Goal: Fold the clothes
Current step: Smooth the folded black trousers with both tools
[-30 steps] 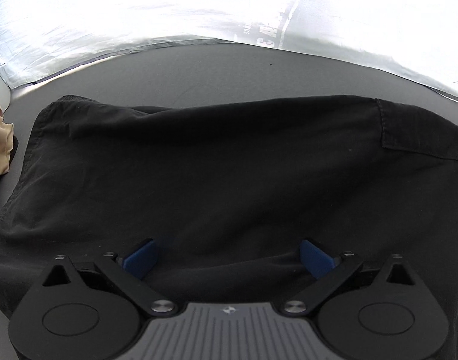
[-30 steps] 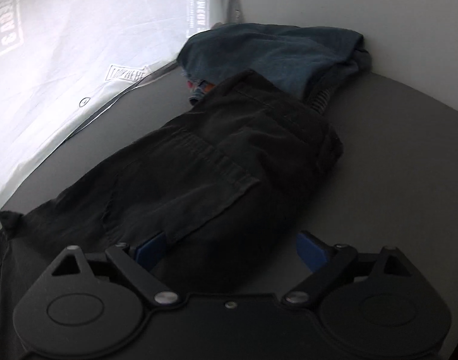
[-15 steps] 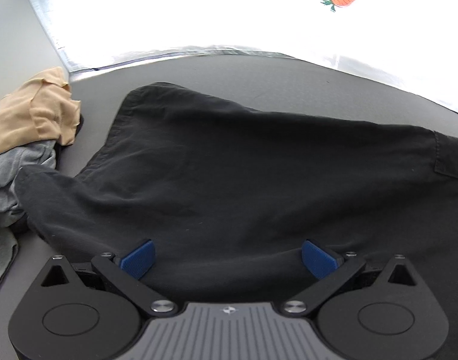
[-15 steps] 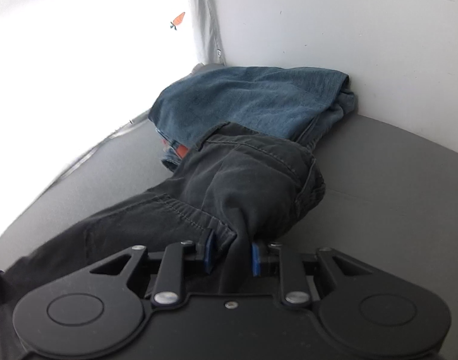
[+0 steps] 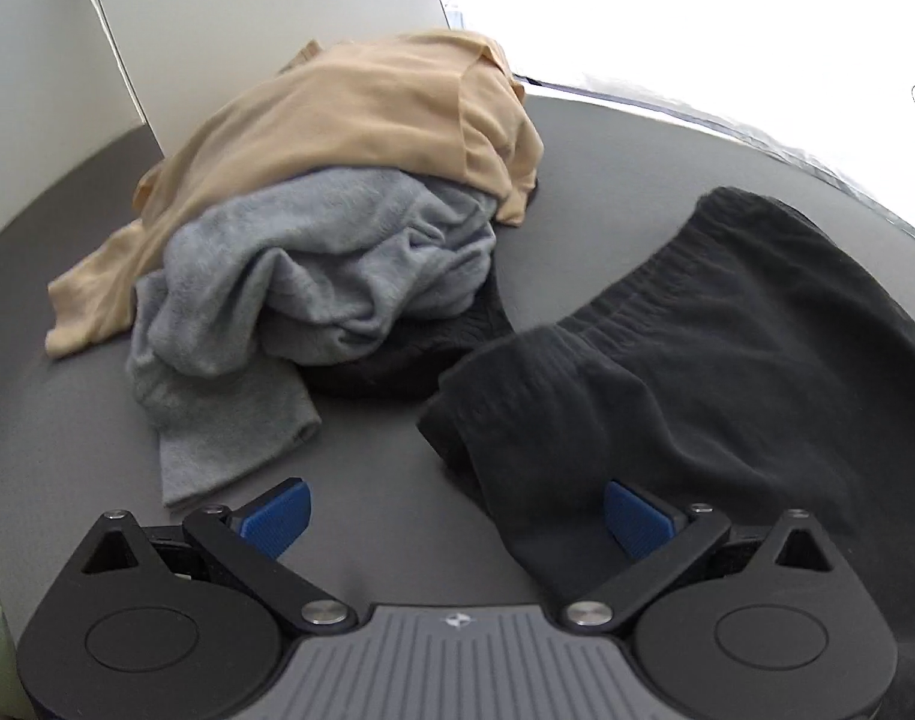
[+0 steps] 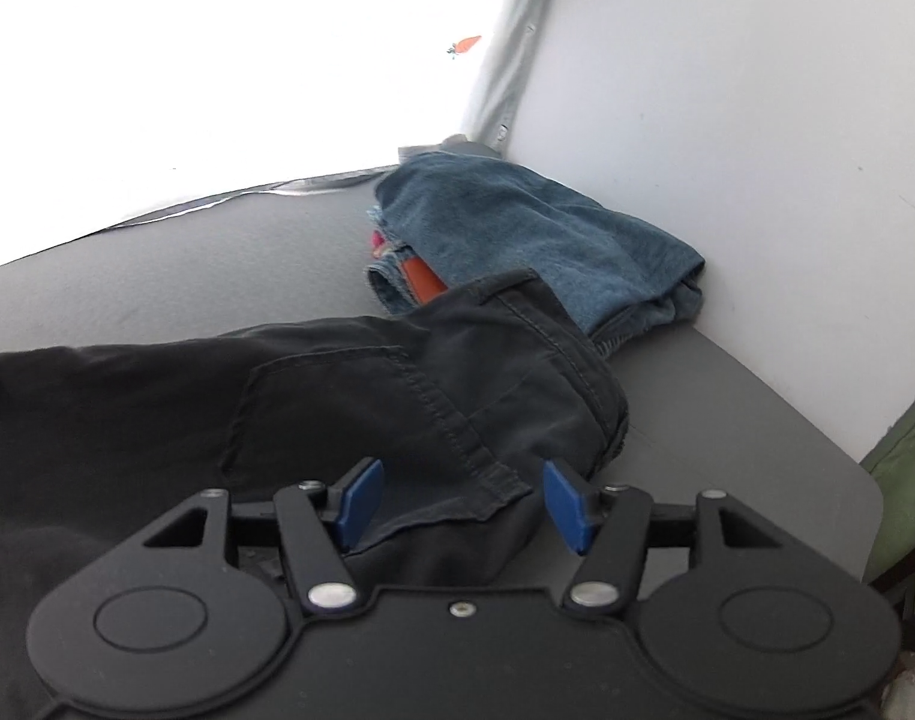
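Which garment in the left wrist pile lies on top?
The tan garment; it drapes over the grey one, with a black one showing from underneath.

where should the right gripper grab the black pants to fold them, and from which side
Grip the stitched waistband corner of the black pants, coming in from the near edge, where the right gripper already straddles it with jaws just reopened. The doubled, seamed hem there is thick and slightly raised, so the pads should catch it.

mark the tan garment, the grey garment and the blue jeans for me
tan garment [image 5: 361,108], left wrist view, on its broad top surface, top of the pile.
grey garment [image 5: 313,276], left wrist view, on the crumpled middle, under the tan one.
blue jeans [image 6: 517,222], right wrist view, on the upper denim face, by the wall.
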`<state>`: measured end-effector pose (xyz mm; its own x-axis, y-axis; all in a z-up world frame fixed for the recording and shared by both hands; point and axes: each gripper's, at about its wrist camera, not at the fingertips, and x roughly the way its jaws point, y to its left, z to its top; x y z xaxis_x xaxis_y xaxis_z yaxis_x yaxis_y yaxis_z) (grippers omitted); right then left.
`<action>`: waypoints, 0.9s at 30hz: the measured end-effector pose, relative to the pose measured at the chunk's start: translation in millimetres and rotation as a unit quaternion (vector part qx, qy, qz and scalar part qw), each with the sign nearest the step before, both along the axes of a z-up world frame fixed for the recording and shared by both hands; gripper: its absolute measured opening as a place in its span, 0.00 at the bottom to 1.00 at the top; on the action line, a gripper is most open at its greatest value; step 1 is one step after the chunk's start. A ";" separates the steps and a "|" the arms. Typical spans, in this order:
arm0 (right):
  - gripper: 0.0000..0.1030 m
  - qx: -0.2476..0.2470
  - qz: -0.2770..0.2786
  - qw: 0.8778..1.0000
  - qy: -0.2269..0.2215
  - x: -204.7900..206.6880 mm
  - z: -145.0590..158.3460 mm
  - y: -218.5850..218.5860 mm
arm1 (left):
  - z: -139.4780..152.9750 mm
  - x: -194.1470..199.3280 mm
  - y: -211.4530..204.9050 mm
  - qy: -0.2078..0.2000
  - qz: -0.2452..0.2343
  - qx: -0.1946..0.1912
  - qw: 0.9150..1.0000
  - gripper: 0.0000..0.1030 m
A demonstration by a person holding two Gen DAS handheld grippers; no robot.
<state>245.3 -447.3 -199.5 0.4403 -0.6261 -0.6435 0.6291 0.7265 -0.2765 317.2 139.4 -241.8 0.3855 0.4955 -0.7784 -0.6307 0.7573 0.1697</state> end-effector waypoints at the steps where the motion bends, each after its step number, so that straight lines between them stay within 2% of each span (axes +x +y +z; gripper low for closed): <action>1: 0.60 -0.006 0.022 1.000 0.000 2.1 4.4 14.9 | 5.5 2.1 -2.3 -0.001 -0.012 0.030 0.999 0.99; 3: 0.68 -0.016 0.079 0.997 0.003 10.8 11.5 48.5 | 16.5 6.6 -6.9 -0.003 -0.038 0.087 0.995 0.99; 6: 0.69 0.000 0.182 0.983 0.004 34.1 15.9 105.6 | 35.4 21.3 -13.9 -0.026 -0.113 0.107 0.987 0.99; 8: 0.65 0.015 0.266 0.964 0.006 55.2 15.0 150.9 | 39.8 35.8 -16.2 -0.048 -0.155 0.085 0.983 0.99; 10: 0.62 0.010 0.363 0.932 0.009 76.5 12.5 204.3 | 44.3 50.2 -18.6 -0.071 -0.197 0.064 0.976 0.99; 14: 0.60 -0.014 0.544 0.839 0.017 115.8 -4.5 310.6 | 34.0 80.1 -18.2 -0.080 -0.250 0.025 0.964 0.99; 15: 0.60 -0.025 0.573 0.819 0.023 127.6 -13.4 333.1 | 33.4 82.9 -17.0 -0.085 -0.257 0.020 0.963 0.99; 16: 0.60 -0.040 0.593 0.804 0.030 139.8 -23.0 351.8 | 33.2 84.9 -14.6 -0.095 -0.258 0.011 0.962 0.99; 17: 0.59 -0.057 0.597 0.800 0.035 154.8 -32.3 367.0 | 32.3 87.3 -9.8 -0.103 -0.250 -0.007 0.963 0.99; 19: 0.57 -0.093 0.589 0.802 0.043 188.0 -50.4 394.5 | 26.3 91.8 -0.9 -0.120 -0.236 -0.048 0.963 0.99; 20: 0.56 -0.093 0.576 0.811 0.045 207.1 -55.1 400.0 | 21.7 93.9 3.3 -0.129 -0.229 -0.071 0.962 0.99; 22: 0.55 -0.071 0.538 0.839 0.046 246.6 -57.7 400.4 | 7.4 96.3 7.7 -0.138 -0.219 -0.103 0.960 0.99; 24: 0.53 -0.069 0.498 0.863 0.053 273.7 -59.5 395.8 | -13.1 98.9 7.4 -0.122 -0.218 -0.094 0.964 0.99; 26: 0.53 -0.064 0.476 0.875 0.058 283.4 -55.2 388.3 | -32.2 98.2 8.7 -0.102 -0.205 -0.081 0.970 0.99; 27: 0.53 -0.057 0.471 0.879 0.055 279.9 -49.3 382.4 | -35.2 94.2 9.3 -0.111 -0.204 -0.069 0.970 1.00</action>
